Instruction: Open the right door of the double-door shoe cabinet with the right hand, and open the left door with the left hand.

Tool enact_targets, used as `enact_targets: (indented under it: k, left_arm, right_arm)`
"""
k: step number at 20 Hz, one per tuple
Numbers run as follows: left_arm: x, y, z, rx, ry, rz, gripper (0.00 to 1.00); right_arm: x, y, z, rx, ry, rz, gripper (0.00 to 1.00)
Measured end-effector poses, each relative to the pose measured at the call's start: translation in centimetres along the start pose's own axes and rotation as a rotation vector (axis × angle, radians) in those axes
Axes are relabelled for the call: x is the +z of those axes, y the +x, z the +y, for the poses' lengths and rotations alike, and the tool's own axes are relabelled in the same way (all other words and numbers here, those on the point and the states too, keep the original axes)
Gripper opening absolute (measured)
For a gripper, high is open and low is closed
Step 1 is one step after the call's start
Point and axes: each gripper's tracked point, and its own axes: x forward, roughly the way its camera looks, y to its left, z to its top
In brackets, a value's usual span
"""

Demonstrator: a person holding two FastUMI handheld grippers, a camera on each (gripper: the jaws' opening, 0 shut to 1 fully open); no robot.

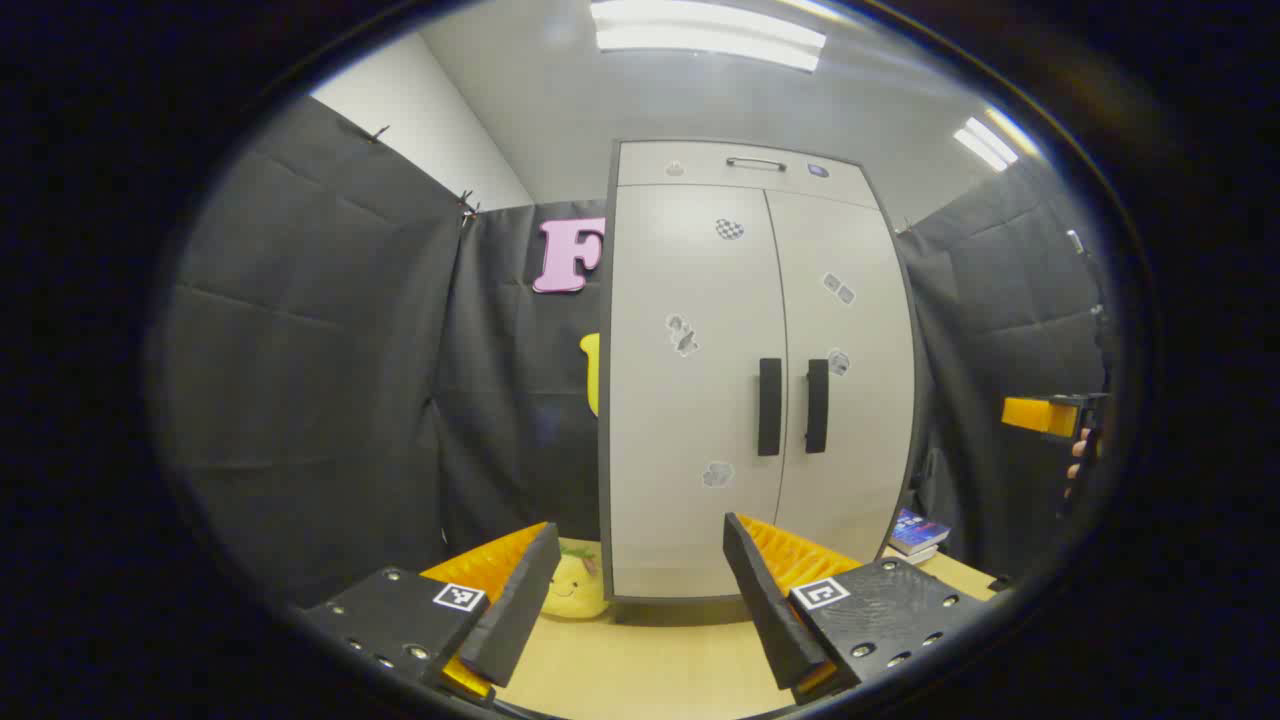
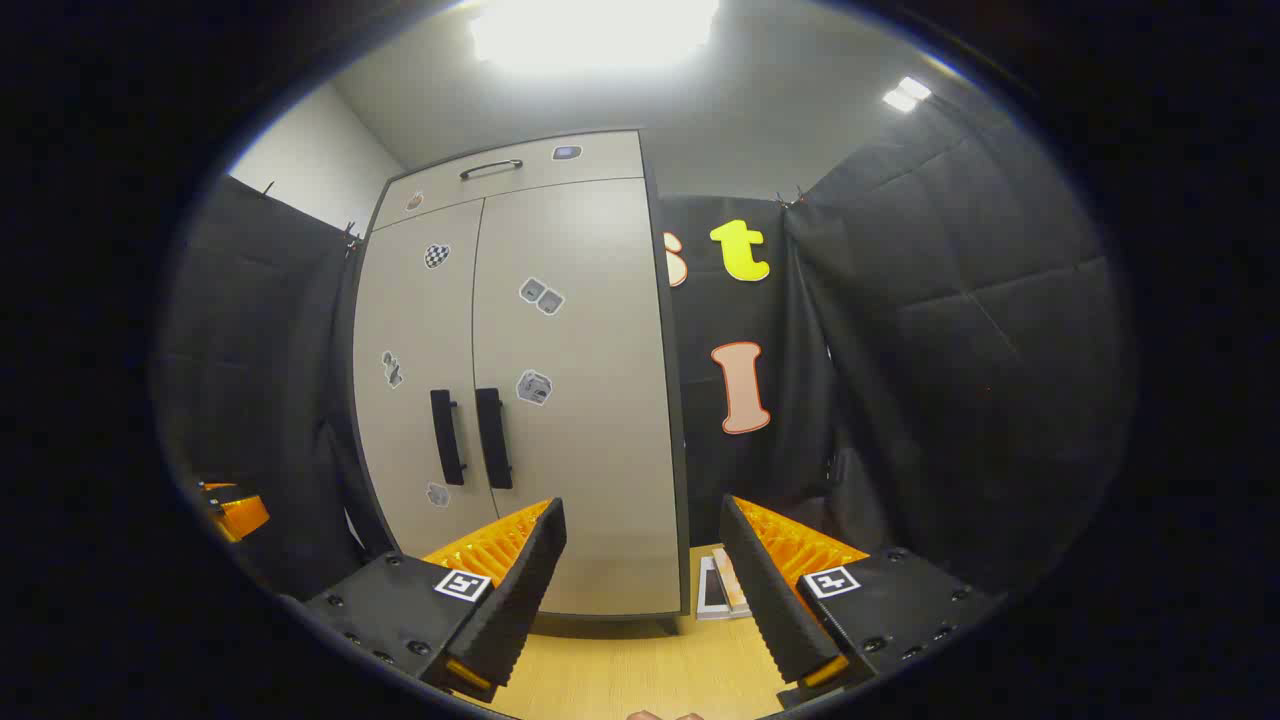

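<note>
The tall pale grey double-door shoe cabinet (image 1: 760,370) stands upright on the light wooden desk (image 1: 650,660), backed by the black cloth wall of the booth. Both of its doors are flush and closed: the left door (image 1: 690,400) and the right door (image 1: 850,420) meet at a thin centre seam, with no gap showing. On either side of that seam sit two black vertical bar handles, the left handle (image 1: 769,407) and the right handle (image 1: 817,406), just beside each other. A shallow top drawer with a slim metal pull (image 1: 756,163) runs above the doors, and small stickers dot the door fronts.

Nothing of the task looks done yet; both doors remain to be opened, the right one first by the task's wording.

The left gripper (image 1: 640,585) hangs in front of the cabinet's lower left part, its jaws spread wide and holding nothing, well apart from the handles. The right gripper (image 2: 645,575) faces the cabinet's right edge, jaws likewise spread wide and empty, with the right handle (image 2: 493,438) up and to its left, not yet reached. It also shows at the far right edge of the left gripper view, held in a hand (image 1: 1080,455).

Farther out, a yellow plush toy (image 1: 575,585) sits on the desk at the cabinet's left foot, and a few books (image 1: 918,532) lie at its right.
</note>
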Motion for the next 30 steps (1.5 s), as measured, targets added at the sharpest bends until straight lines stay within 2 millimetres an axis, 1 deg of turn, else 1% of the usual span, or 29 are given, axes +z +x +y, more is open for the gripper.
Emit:
enact_targets:
  k: [3,6,8,12,15,17,22,25,27,28,30]
  left_arm:
    - [-0.3,-0.3,-0.6,-0.020,0.004,-0.001,0.94]
    - [0.1,-0.7,-0.8,-0.030,0.029,-0.015,0.94]
    - [-0.1,-0.6,-1.0,-0.032,0.051,-0.011,0.94]
    - [-0.1,-1.1,-1.7,-0.057,0.036,-0.018,0.94]
    - [-0.5,-1.3,-1.7,-0.062,0.026,-0.022,0.94]
    - [-1.0,-1.3,-1.7,-0.058,0.025,-0.013,0.95]
    - [-2.3,-1.6,-1.2,-0.042,-0.004,0.014,0.94]
    - [-2.7,-1.6,-0.7,-0.030,-0.015,0.020,0.95]
    - [-2.9,-1.6,-0.3,-0.018,-0.006,0.022,0.94]
    - [-2.9,-1.7,-0.2,-0.014,-0.007,0.021,0.95]
    - [-3.1,-1.6,-0.2,-0.013,-0.014,0.024,0.94]
  right_arm:
    - [-0.5,0.2,0.9,0.012,0.013,0.017,0.98]
    - [-0.8,0.2,1.5,0.023,0.016,0.028,0.98]
    - [-0.8,0.2,1.8,0.024,0.010,0.030,0.98]
    - [-1.1,0.1,2.1,0.022,0.009,0.033,0.98]
    - [-1.3,-0.1,2.2,0.024,0.019,0.041,0.98]
    - [-0.9,0.4,2.5,0.030,0.026,0.037,0.98]
    - [1.6,2.3,4.3,0.071,0.053,0.001,0.98]
    - [3.0,3.9,5.3,0.082,0.042,-0.017,0.98]
    - [3.9,5.1,6.3,0.097,0.043,-0.021,0.98]
    - [4.4,5.9,7.0,0.104,0.047,-0.023,0.98]
    - [5.0,7.2,8.2,0.121,0.057,-0.029,0.98]
